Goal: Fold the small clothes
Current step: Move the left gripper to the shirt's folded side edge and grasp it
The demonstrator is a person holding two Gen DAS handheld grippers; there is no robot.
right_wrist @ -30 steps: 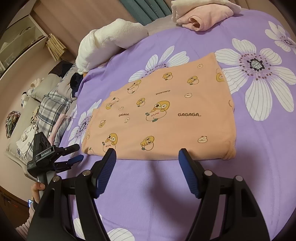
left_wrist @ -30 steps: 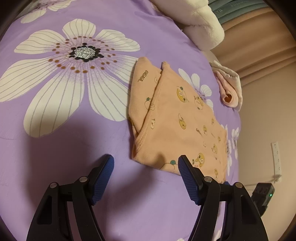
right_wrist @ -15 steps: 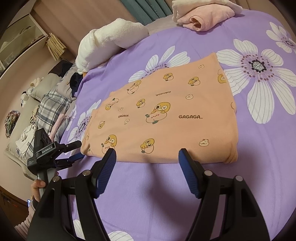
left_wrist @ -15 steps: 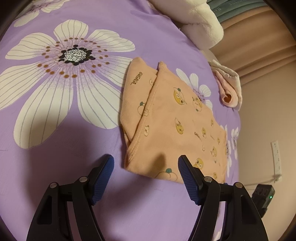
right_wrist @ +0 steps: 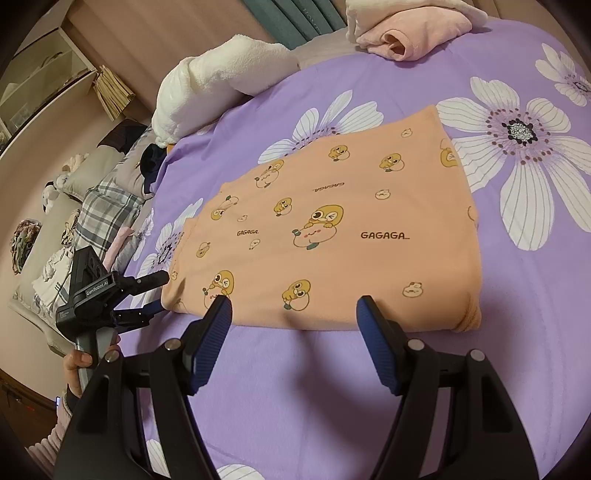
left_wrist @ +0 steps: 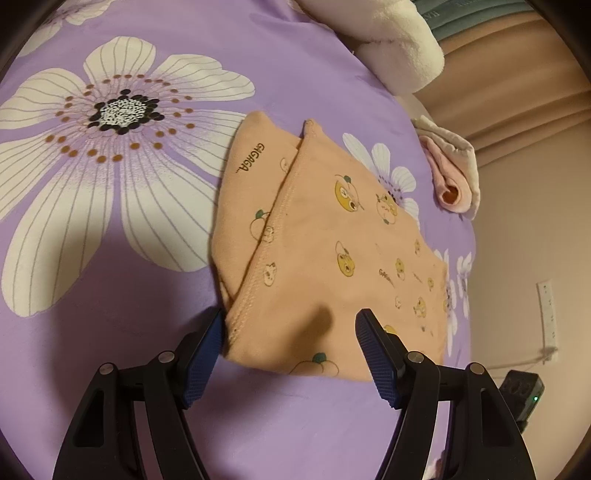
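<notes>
An orange garment (right_wrist: 332, 236) printed with yellow cartoon ducks and "GAGAGA" lies folded flat on the purple flowered bedspread (right_wrist: 295, 387). In the left wrist view the garment (left_wrist: 325, 258) shows its stitched hem and a folded-under layer. My left gripper (left_wrist: 290, 339) is open, its blue pads astride the garment's near corner, just above it. My right gripper (right_wrist: 293, 317) is open at the garment's long near edge. The left gripper also shows in the right wrist view (right_wrist: 147, 295), at the garment's left end.
A folded pink garment (right_wrist: 406, 33) lies at the bed's far edge, also in the left wrist view (left_wrist: 452, 177). A white fluffy blanket (right_wrist: 214, 85) lies at the back left. Plaid and other clothes (right_wrist: 107, 218) are piled beside the bed. A wall socket (left_wrist: 546, 310) is on the right.
Both grippers have moved closer to the garment. The left gripper's pads now straddle its near corner; the right gripper's tips reach its near edge. Both stay open.
</notes>
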